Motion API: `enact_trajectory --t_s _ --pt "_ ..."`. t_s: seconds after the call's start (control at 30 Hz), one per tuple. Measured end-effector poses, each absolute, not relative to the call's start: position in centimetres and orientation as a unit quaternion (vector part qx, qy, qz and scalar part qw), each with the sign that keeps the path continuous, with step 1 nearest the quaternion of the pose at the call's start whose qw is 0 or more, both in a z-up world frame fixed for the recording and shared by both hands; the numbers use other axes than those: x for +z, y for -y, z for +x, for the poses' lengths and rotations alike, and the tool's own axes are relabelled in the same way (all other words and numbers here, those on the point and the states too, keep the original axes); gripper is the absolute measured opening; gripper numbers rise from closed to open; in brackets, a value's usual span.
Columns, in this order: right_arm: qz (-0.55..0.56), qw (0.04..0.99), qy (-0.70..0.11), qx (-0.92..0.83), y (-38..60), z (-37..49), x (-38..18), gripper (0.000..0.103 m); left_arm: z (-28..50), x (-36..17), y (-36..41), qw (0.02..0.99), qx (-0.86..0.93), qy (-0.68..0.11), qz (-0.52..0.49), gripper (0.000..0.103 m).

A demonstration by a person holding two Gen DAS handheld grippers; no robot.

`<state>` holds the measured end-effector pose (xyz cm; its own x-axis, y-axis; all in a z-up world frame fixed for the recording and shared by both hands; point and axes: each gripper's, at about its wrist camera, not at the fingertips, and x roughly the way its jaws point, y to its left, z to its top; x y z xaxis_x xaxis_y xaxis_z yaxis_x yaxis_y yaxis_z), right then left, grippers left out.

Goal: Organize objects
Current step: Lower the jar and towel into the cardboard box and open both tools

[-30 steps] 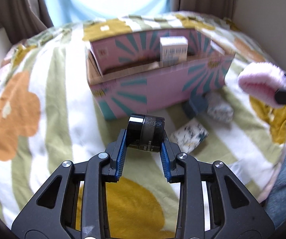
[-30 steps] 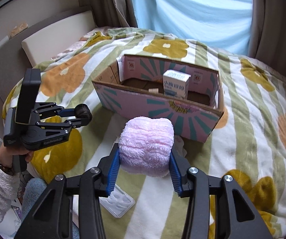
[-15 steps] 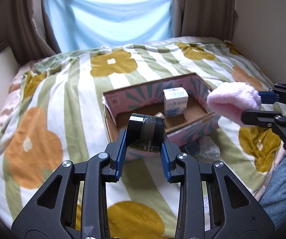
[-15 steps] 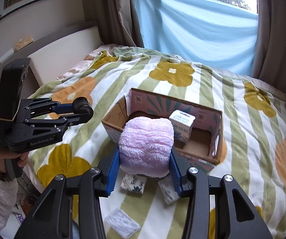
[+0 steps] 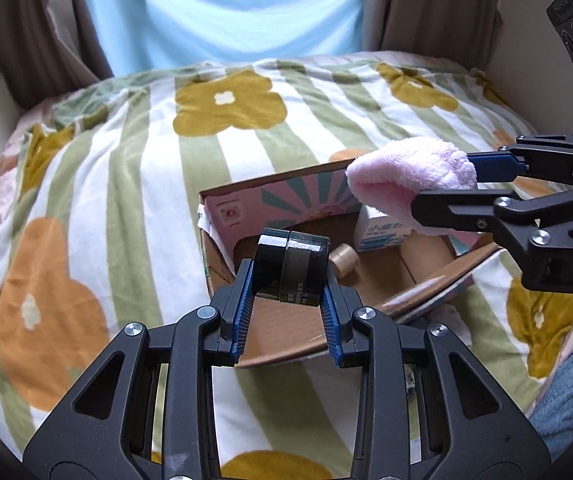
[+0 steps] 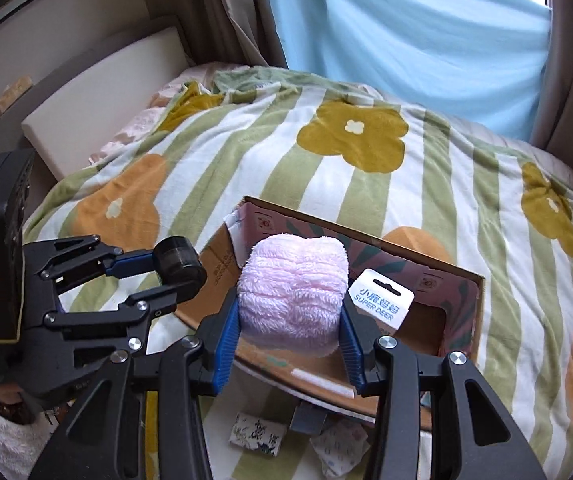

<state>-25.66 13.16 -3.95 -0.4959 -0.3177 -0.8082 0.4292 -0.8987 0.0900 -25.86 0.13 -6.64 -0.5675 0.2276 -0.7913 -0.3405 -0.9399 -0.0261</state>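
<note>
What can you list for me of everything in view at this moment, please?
cardboard box: 1, pink and teal outside, brown inside, open on the blanket
white carton: 1, white with blue print, upright inside the box
small cylinder: 1, tan, on the box floor
small packets: at least 2, patterned, on the blanket in front of the box
blanket: 1, green-white stripes with yellow and orange flowers
blue sheet: 1, at the window
black jar: 1, held over the box
pink fluffy cloth: 1, held over the box
left tool: shut on jar
right tool: shut on cloth
</note>
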Motion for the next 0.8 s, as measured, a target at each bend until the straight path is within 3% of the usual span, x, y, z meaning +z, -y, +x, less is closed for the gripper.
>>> enact_trajectory --t_s 0.27,0.53,0.57,0.63,0.67,0.7,0.8 --pt "0.481 0.230 -0.018 -0.846 -13.2 -29.1 -8.6 0.042 -28.7 -11.6 -0.2 0.152 0.868 -0.049 -0.470 0.028" --pt "0.473 0.242 -0.015 -0.847 -13.0 -30.7 -9.2 0.042 -29.4 -12.2 -0.9 0.160 0.866 -0.066 -0.469 0.028" --pt "0.476 0.239 -0.010 -0.846 -13.2 -31.0 -9.2 0.044 -29.4 -12.0 -1.1 0.163 0.867 -0.069 -0.465 0.028" --pt "0.486 0.220 0.006 -0.846 -13.7 -31.7 -9.3 0.061 -29.3 -11.9 -1.4 0.162 0.867 -0.071 -0.466 0.034" --pt "0.489 0.208 0.012 -0.847 -14.1 -31.9 -9.2 0.078 -29.3 -11.9 -1.5 0.159 0.867 -0.069 -0.468 0.052" --pt "0.487 0.206 0.019 -0.849 -14.4 -32.1 -9.2 0.083 -29.2 -11.7 -1.5 0.157 0.870 -0.066 -0.463 0.095" --pt "0.473 0.204 0.034 -0.856 -15.3 -32.0 -8.7 0.088 -28.7 -11.4 -1.3 0.156 0.880 -0.060 -0.445 0.103"
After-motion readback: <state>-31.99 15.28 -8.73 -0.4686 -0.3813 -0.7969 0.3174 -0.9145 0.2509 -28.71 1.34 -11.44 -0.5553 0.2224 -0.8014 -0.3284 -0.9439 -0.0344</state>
